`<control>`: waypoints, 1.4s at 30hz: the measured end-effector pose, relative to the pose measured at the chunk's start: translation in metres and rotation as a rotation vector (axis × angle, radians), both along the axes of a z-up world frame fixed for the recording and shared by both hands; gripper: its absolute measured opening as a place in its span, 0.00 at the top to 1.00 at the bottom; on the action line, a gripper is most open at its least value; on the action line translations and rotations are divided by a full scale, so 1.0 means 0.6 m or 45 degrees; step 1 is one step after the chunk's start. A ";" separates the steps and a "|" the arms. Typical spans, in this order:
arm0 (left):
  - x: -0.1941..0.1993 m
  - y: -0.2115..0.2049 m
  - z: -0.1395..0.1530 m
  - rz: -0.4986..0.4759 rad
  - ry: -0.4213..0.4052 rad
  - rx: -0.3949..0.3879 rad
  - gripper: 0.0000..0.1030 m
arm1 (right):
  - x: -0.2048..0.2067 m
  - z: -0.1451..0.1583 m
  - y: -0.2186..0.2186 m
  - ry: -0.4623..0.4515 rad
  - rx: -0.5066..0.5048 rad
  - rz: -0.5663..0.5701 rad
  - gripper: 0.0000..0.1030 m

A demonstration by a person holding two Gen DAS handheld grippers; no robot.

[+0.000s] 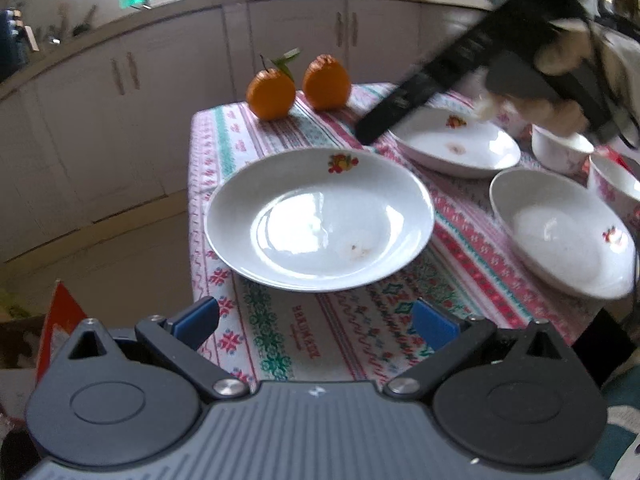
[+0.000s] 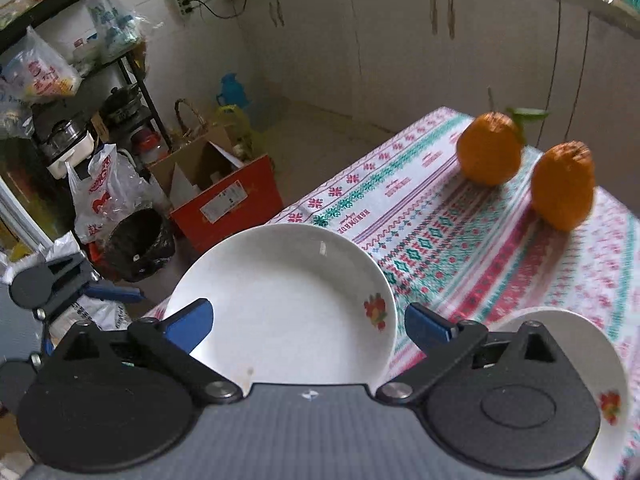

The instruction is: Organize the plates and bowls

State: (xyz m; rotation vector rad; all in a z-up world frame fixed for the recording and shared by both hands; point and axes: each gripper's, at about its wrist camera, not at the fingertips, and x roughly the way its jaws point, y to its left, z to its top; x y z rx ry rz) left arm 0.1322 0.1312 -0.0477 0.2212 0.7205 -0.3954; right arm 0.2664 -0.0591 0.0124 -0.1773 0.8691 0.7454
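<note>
A white plate with a fruit print (image 1: 320, 220) lies on the patterned tablecloth (image 1: 360, 336), just ahead of my open, empty left gripper (image 1: 316, 326). A second plate (image 1: 460, 144) lies further back right, a third plate (image 1: 560, 232) at the right, and two small bowls (image 1: 560, 148) (image 1: 616, 180) beyond it. The right gripper's body (image 1: 460, 68) hovers over the second plate. In the right wrist view my open, empty right gripper (image 2: 308, 330) hangs over the first plate (image 2: 288, 304); another plate (image 2: 600, 360) is at the lower right.
Two oranges (image 1: 272, 94) (image 1: 326, 82) stand at the table's far corner, also in the right wrist view (image 2: 490, 148) (image 2: 562, 186). Kitchen cabinets (image 1: 160, 92) stand behind. On the floor are a red cardboard box (image 2: 228, 196), bags and a black bin (image 2: 140, 240).
</note>
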 end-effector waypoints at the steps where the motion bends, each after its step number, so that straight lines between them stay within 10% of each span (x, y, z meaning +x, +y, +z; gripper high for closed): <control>1: -0.012 -0.004 0.007 0.021 -0.028 0.005 0.01 | -0.020 0.007 -0.009 -0.033 -0.010 -0.016 0.00; 21: -0.108 -0.143 0.043 0.085 -0.179 -0.110 0.01 | -0.367 -0.023 -0.196 -0.336 -0.156 -0.342 0.00; 42: -0.080 -0.207 0.035 -0.100 -0.096 -0.009 0.01 | -0.386 -0.130 -0.224 -0.155 -0.180 -0.380 0.00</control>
